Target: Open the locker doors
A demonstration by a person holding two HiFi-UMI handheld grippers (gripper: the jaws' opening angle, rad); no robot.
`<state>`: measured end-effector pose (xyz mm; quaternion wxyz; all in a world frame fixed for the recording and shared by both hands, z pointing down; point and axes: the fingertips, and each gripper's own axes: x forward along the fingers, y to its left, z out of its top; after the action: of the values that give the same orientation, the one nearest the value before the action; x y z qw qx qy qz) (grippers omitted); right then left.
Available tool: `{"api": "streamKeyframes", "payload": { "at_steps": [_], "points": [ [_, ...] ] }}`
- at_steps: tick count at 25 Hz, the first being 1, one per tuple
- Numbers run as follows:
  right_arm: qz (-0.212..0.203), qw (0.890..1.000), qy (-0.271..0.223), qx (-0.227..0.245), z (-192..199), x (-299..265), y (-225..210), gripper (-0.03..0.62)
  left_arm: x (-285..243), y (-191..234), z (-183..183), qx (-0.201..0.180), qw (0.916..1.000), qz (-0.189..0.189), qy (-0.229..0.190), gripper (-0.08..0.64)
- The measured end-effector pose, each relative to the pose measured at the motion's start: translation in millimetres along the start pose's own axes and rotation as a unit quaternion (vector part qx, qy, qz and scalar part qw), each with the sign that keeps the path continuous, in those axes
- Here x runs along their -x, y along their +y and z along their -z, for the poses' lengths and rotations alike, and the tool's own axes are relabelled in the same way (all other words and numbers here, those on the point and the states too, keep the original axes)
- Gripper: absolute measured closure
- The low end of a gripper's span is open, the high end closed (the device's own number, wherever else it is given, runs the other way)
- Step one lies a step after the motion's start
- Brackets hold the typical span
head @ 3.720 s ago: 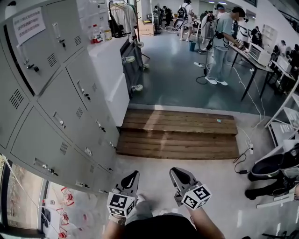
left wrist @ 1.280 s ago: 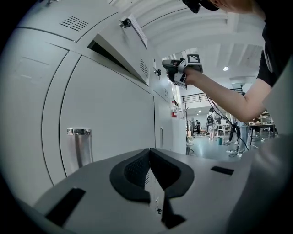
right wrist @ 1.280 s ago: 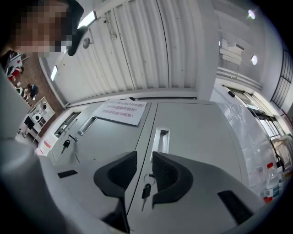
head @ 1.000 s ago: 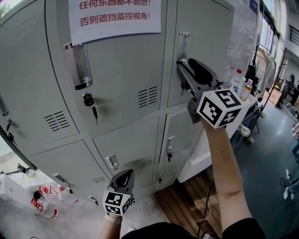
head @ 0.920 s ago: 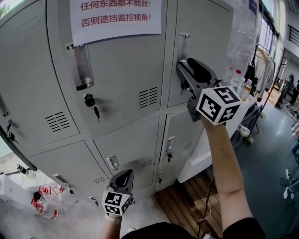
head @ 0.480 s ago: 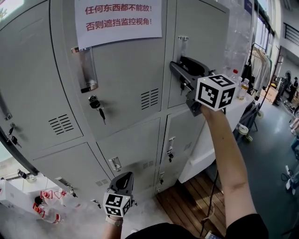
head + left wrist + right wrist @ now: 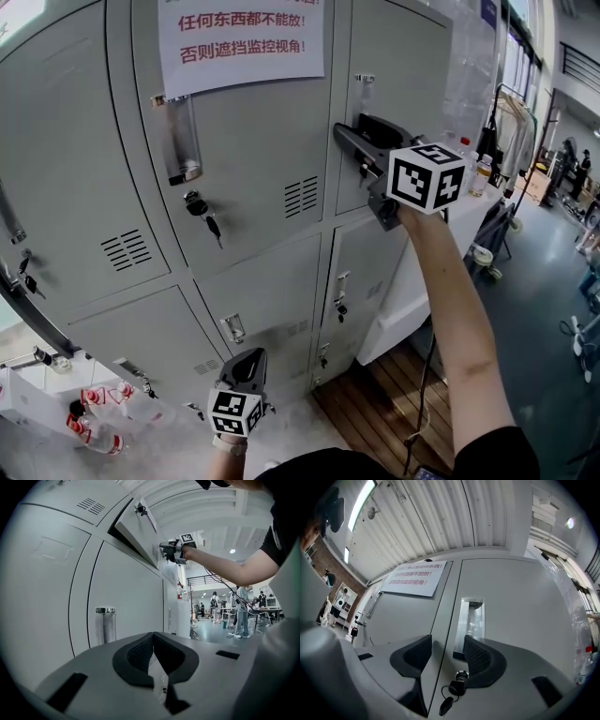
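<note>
Two tools: left tool (image 7: 153, 637) jaws together, empty, held low; right tool (image 7: 446, 641) raised at upper right door (image 7: 403, 84).
Change: right jaws just spread wide; nothing gripped.
Between jaws: handle (image 7: 469, 620), key (image 7: 452, 691).
Doors: upper right flush; notice door (image 7: 140, 541) ajar.
Read: handle grab or let-go, undecided.

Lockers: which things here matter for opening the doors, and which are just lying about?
Job: upper right locker door; its recessed handle; key in its lock; right gripper, jaws just opening, gripping nothing.
Lying about: paper notice; bottles; wooden platform.
</note>
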<state>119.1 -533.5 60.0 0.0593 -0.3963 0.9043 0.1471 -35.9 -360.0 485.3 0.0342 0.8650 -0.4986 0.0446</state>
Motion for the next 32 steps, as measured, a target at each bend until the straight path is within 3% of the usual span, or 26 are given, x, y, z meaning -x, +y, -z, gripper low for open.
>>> {"api": "streamKeyframes", "payload": {
  "at_steps": [13,16,22,27,32],
  "points": [
    [0.041,0.999,-0.004,0.014,-11,40,-2,0.405,3,-16,4,-0.001,0.9995,0.033,0.004,0.540],
    [0.055,0.998,-0.003,0.017,-13,55,-6,0.428,0,-25,4,-0.003,0.9989,0.047,0.004,0.541],
    [0.065,0.998,-0.008,-0.014,-17,86,-13,0.407,-7,-48,5,-0.006,0.9970,0.077,0.008,0.540],
    [0.082,0.997,-0.014,0.008,-30,114,-12,0.413,-14,-70,4,-0.010,0.9942,0.107,0.010,0.540],
    [0.109,0.994,-0.010,-0.001,-31,150,-24,0.416,-25,-96,3,-0.014,0.9900,0.140,0.008,0.541]
  ]
}}
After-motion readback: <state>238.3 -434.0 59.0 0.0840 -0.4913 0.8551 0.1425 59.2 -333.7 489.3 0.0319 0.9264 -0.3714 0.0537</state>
